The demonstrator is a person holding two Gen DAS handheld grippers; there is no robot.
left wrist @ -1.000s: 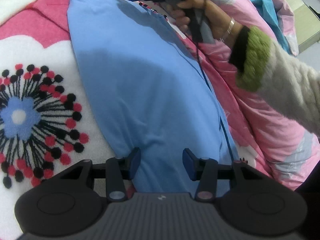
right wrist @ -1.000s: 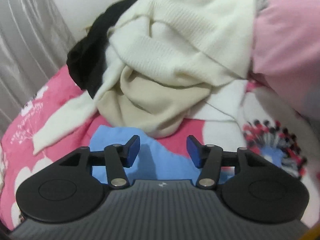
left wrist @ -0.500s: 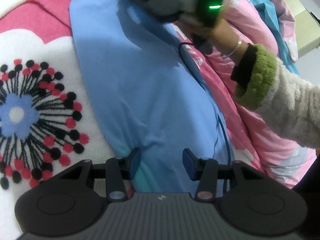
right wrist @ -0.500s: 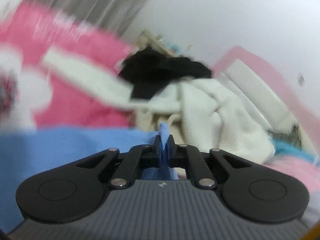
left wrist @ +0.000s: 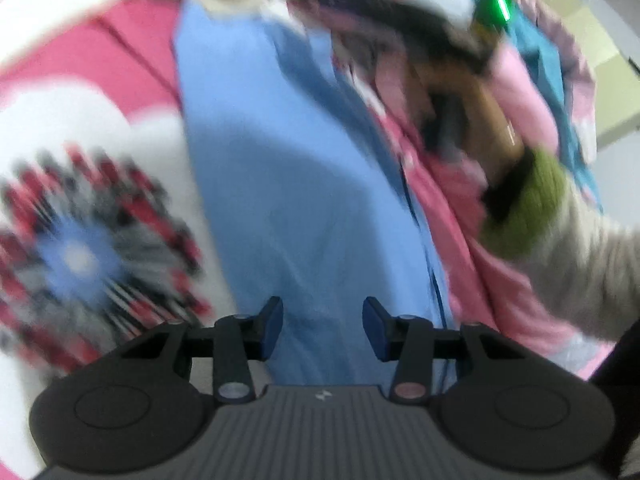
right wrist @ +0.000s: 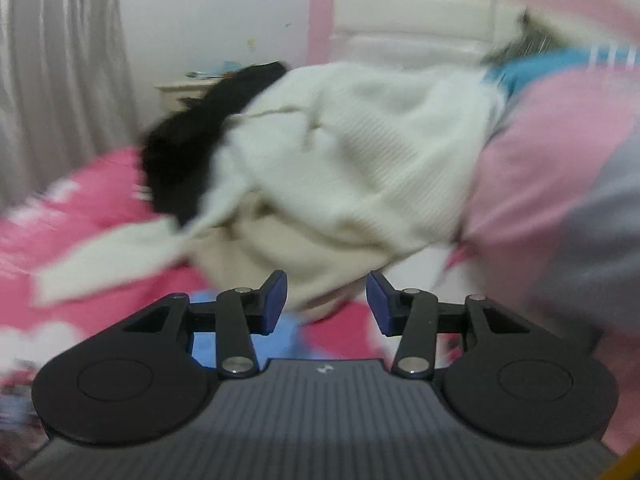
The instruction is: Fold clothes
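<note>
Holding my left gripper (left wrist: pixel 322 330) with its jaws spread and nothing between them, I see the light blue garment (left wrist: pixel 280 184) stretched straight ahead of the fingers and running away from me, its near end passing under the gap between the pads. To the left of that tool lies the pink and white bedspread (left wrist: pixel 100 128) with its dotted flower print. Ahead and to the right my right hand (left wrist: pixel 472 108) grips its handle above the far side of the garment, though blur makes it hard to tell whether anything there touches the cloth.

My right gripper (right wrist: pixel 326 306) is also parted and empty. Just below its left finger a bit of the blue garment shows. Directly ahead sits a heap of cream knitwear (right wrist: pixel 352 152), with a black garment (right wrist: pixel 180 160) at the heap's left.
</note>
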